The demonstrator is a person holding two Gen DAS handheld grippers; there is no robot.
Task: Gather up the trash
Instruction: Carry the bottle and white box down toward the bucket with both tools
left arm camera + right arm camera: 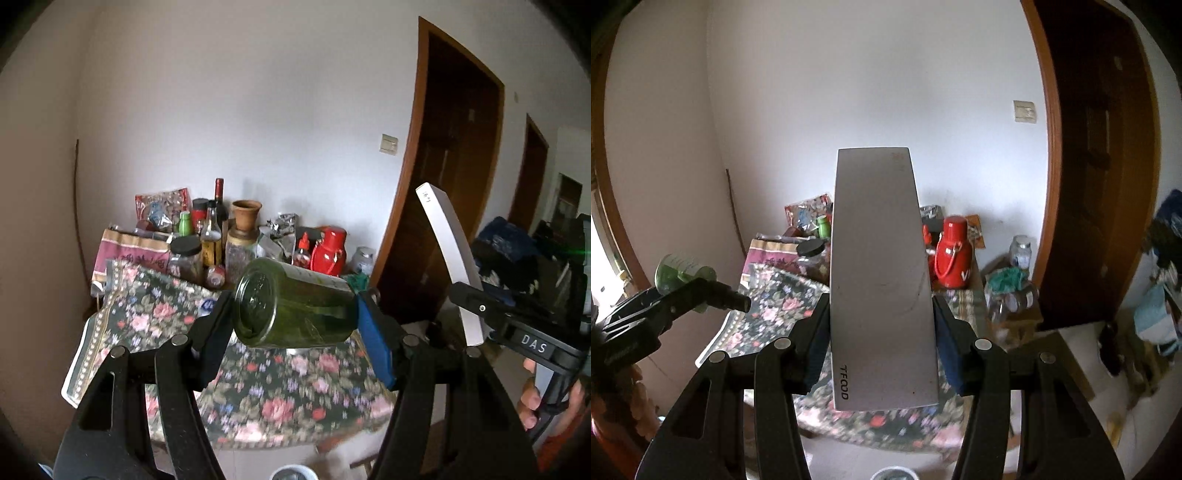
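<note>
My left gripper (295, 325) is shut on a green glass bottle (291, 302), held on its side above the floral-cloth table (258, 391), its base toward the camera. My right gripper (881, 332) is shut on a long grey flat box (879, 280) marked "TFOOD", held upright above the same table (768, 314). The box also shows in the left wrist view (450, 258), at the right. The bottle also shows in the right wrist view (683, 271), at the far left in the left gripper.
The back of the table holds bottles and jars (214, 236), a clay pot (246, 214), snack bags (162, 206) and a red thermos (330, 251). A brown door (450, 177) stands at the right. A round white rim (291, 472) shows on the floor below.
</note>
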